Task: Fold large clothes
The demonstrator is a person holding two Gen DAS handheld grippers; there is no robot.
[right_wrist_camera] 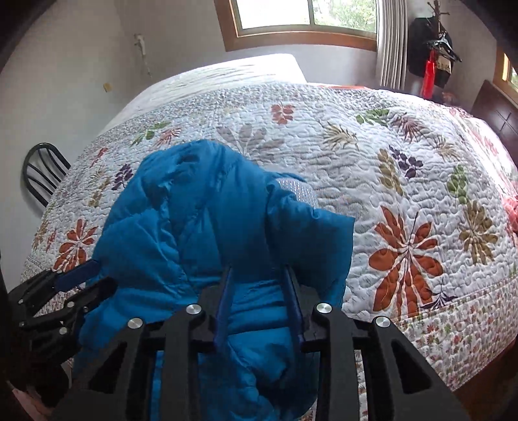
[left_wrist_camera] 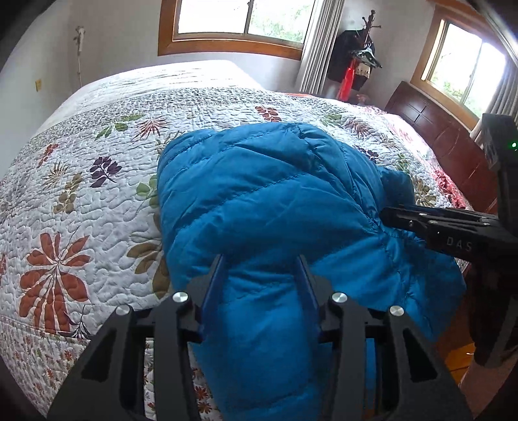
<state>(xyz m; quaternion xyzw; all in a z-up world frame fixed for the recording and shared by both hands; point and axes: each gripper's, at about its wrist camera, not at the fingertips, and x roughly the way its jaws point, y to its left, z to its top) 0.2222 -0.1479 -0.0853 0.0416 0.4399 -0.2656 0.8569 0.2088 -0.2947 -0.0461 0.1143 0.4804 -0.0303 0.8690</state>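
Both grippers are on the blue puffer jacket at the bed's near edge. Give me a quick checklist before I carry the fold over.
1. Left gripper pinching the blue jacket: ok, padding bunched between its fingers.
2. Right gripper pinching the jacket: ok.
3. Quilt beyond the jacket free to land on: ok.
4. Jacket flat: not ok, rumpled and humped.
5. Sleeve tucked in: not ok, sticks out rightward.
6. Hem hanging off the bed edge: cannot tell.

Floral quilted bed, 2 bright wood-framed windows, grey walls
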